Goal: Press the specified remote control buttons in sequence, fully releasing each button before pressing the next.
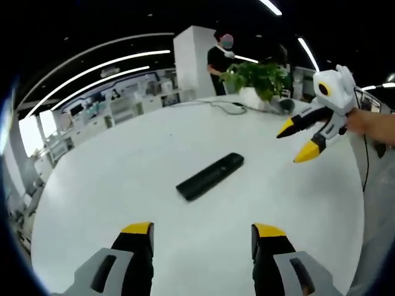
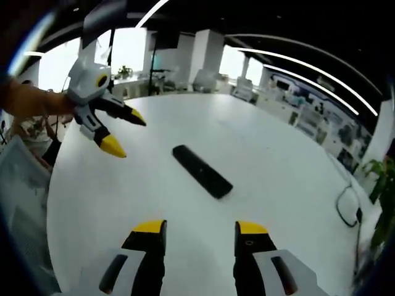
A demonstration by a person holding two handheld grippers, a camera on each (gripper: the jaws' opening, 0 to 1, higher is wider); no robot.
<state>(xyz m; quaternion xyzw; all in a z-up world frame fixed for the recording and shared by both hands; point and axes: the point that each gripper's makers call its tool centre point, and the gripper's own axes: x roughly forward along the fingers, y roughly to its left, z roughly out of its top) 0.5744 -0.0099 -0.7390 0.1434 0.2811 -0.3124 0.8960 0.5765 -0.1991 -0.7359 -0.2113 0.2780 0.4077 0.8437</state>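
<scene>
A black remote control (image 1: 210, 176) (image 2: 202, 171) lies flat near the middle of the round white table (image 1: 111, 179) (image 2: 278, 154). My left gripper (image 1: 202, 230) hovers over the table short of the remote, open, with nothing between its yellow-tipped jaws. The right gripper view shows it at the upper left (image 2: 125, 132), held by a hand. My right gripper (image 2: 200, 228) is also open and holds nothing, its jaws pointing toward the remote from the opposite side. In the left gripper view it hangs above the table at the upper right (image 1: 296, 142), apart from the remote.
A potted green plant (image 1: 259, 77) (image 2: 384, 179) stands at the table's far edge beside a grey cable (image 1: 225, 106) (image 2: 347, 206). A person (image 1: 219, 58) stands behind the plant. Office desks and a white pillar (image 1: 191, 58) ring the table.
</scene>
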